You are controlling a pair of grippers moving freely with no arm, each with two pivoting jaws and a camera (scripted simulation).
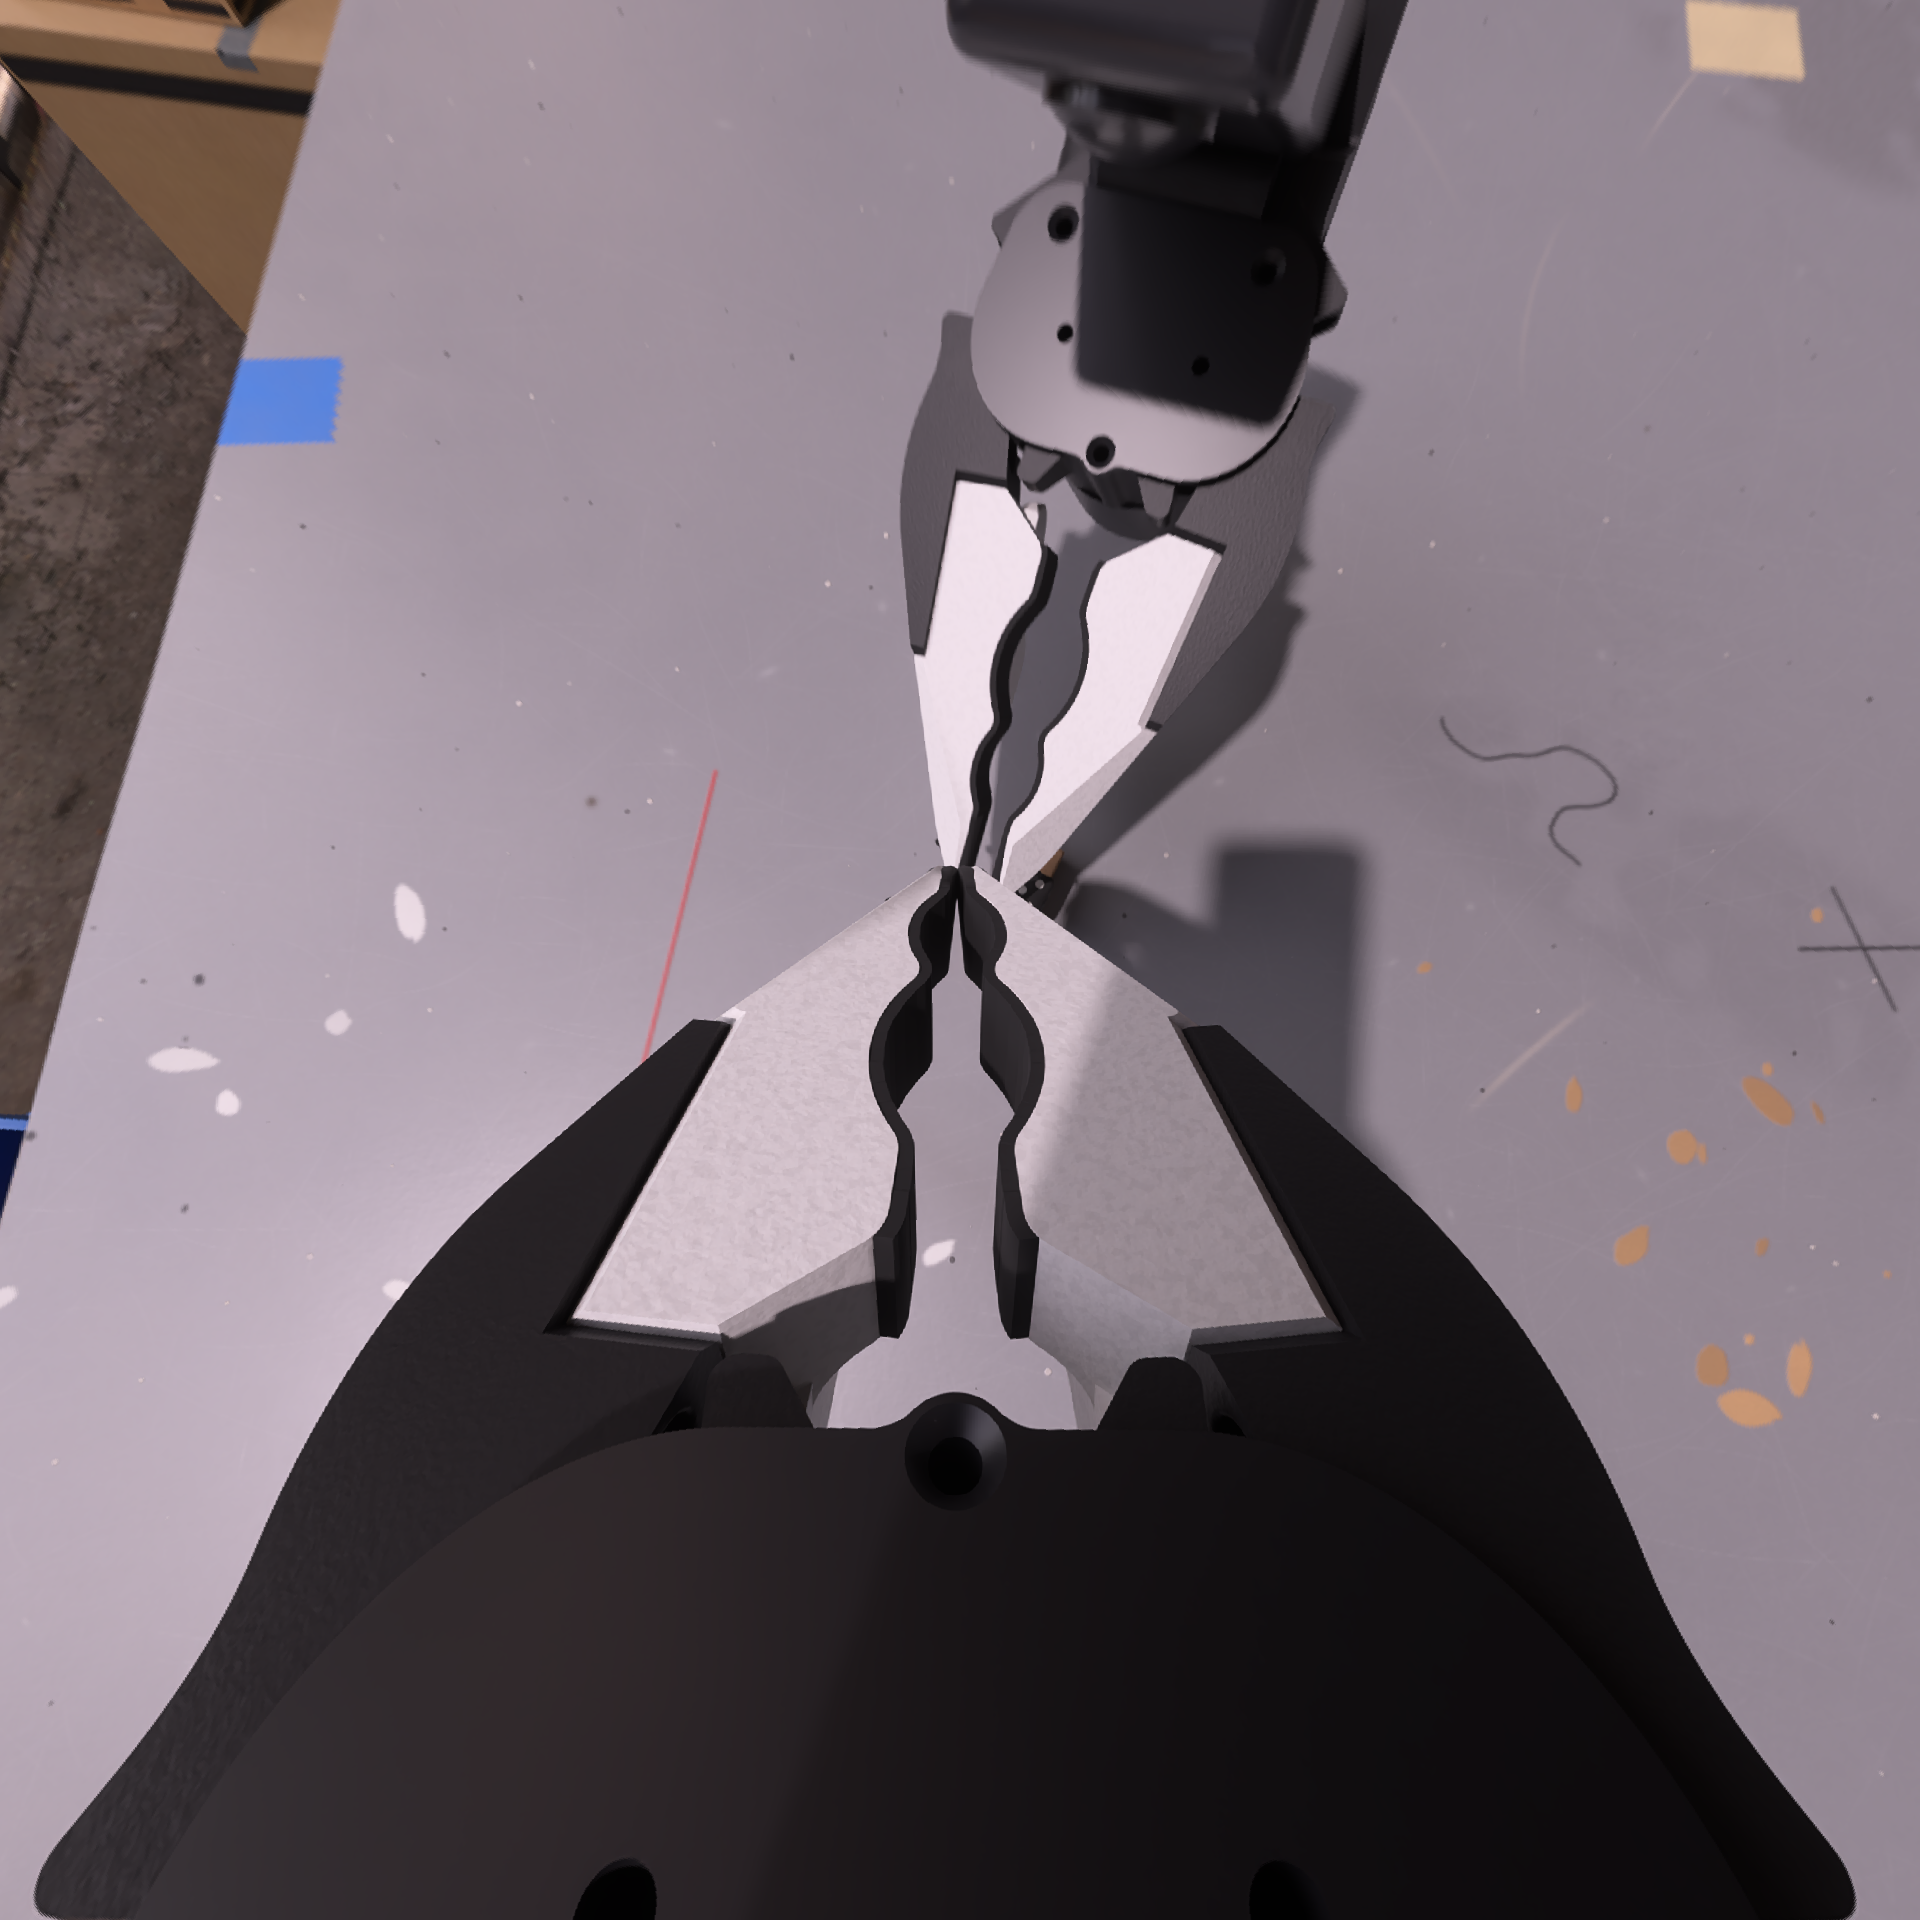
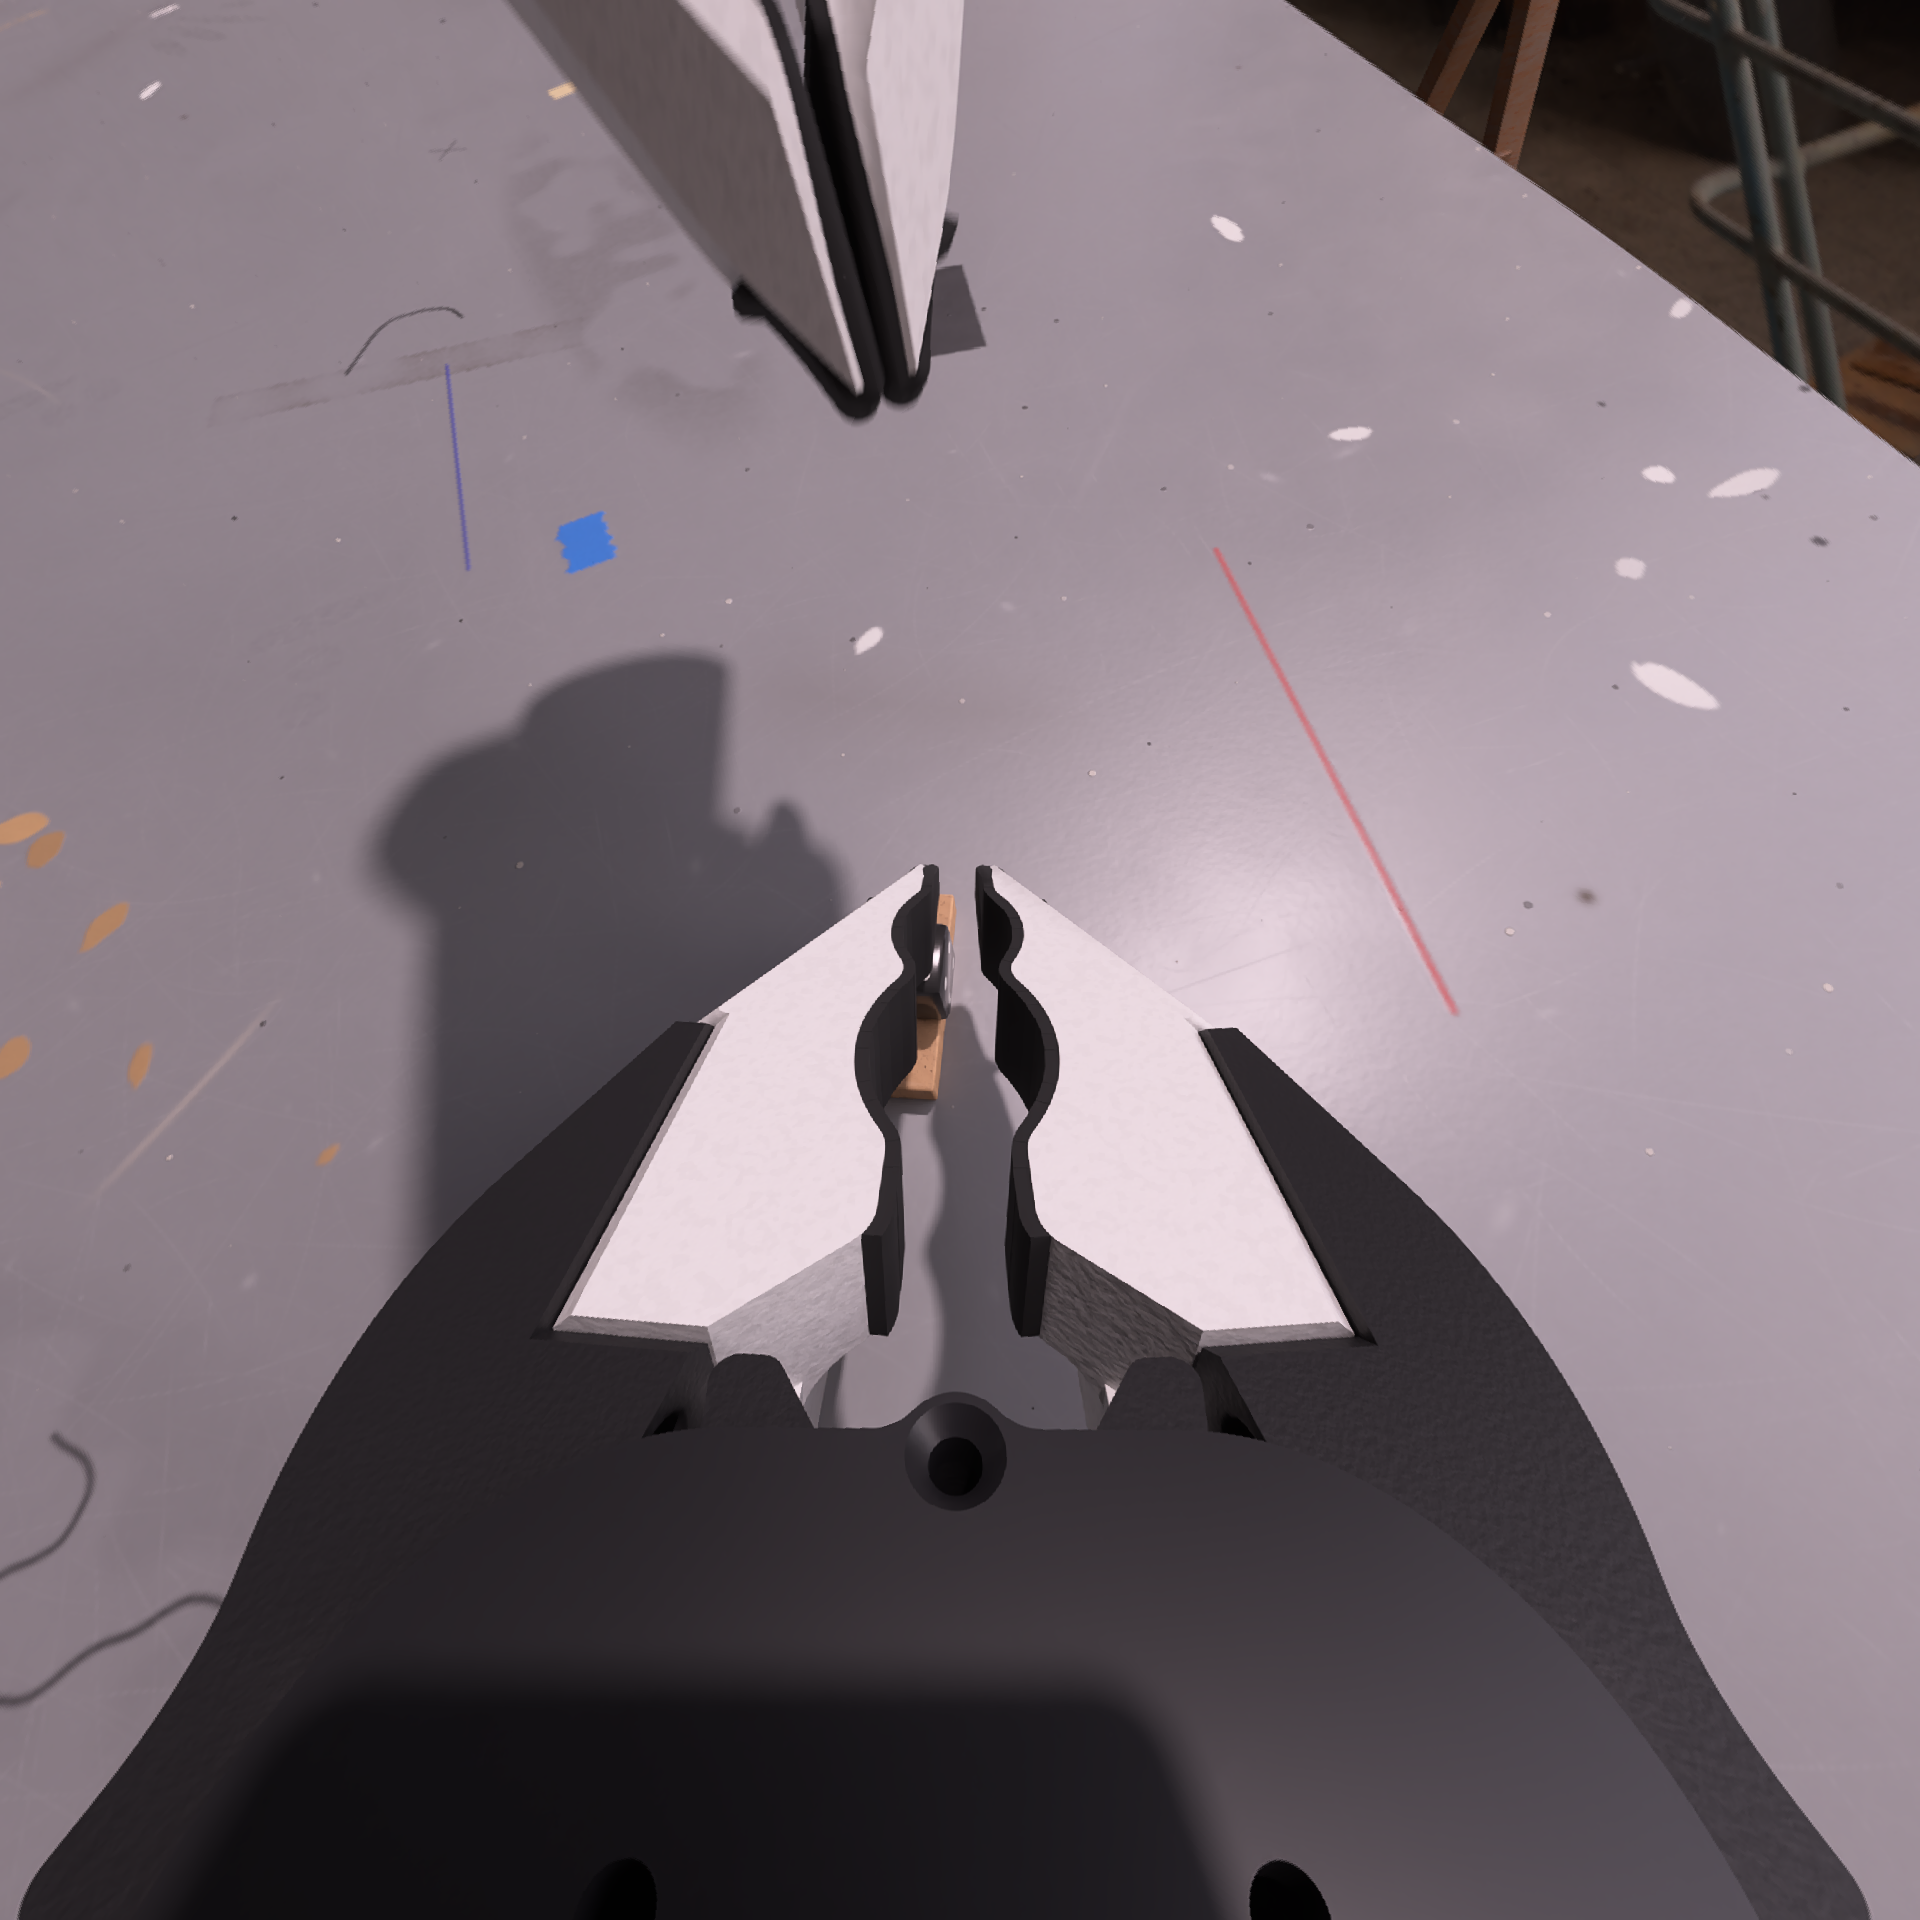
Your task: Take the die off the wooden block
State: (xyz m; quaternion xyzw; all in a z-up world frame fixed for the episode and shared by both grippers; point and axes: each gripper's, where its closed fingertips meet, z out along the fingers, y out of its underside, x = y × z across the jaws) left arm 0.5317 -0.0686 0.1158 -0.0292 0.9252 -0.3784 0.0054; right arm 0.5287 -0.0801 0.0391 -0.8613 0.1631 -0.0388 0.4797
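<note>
A thin wooden block (image 2: 923, 1070) lies on the grey table (image 2: 1351, 831). A small grey die (image 2: 941, 966) sits on it. Both show only as slivers through the gap of my right gripper (image 2: 956, 875), mostly hidden under its left finger. The right gripper hovers over them, its jaws a narrow gap apart, and the right finger stands apart from the die. In the left wrist view my left gripper (image 1: 954, 883) is shut and empty. Its tips almost meet the right gripper (image 1: 982, 857), and a bit of the block (image 1: 1051, 871) peeks out beside them. The left gripper (image 2: 883, 395) also shows farther off in the right wrist view.
The table is speckled with paint and pen marks, with a red line (image 2: 1340, 790) and blue tape (image 1: 281, 400). A cardboard box (image 1: 156, 104) stands past the table's left edge. A metal frame (image 2: 1766, 156) stands beyond the far right edge.
</note>
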